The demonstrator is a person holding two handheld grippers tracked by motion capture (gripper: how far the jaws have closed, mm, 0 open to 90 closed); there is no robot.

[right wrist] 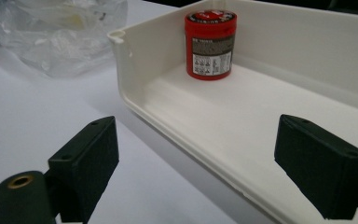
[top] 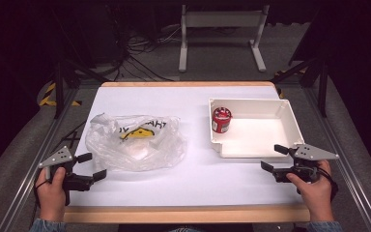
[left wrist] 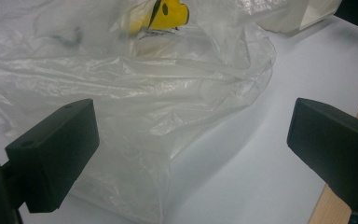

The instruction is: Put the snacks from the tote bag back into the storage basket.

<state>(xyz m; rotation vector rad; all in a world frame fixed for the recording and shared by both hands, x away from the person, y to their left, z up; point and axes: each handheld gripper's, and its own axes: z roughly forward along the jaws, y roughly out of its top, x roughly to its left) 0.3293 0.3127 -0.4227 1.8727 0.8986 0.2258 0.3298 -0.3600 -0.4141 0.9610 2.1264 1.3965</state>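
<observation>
A crumpled clear plastic bag [top: 135, 140] with a yellow print lies left of centre on the white table; the left gripper view shows the bag [left wrist: 135, 88] close ahead. A red can [top: 221, 119] stands upright in the far left corner of a white tray [top: 290, 121], and the can [right wrist: 210, 44] appears in the right gripper view inside the tray [right wrist: 130, 70]. My left gripper [top: 91, 166] is open, just left of the bag's near edge, holding nothing. My right gripper [top: 274, 158] is open at the tray's near right corner, empty.
The white sheet covers a wooden table whose front edge [top: 183, 213] runs near the hands. Metal rails [top: 338, 159] flank the table. A white stand [top: 222, 29] and cables lie on the floor beyond the far edge.
</observation>
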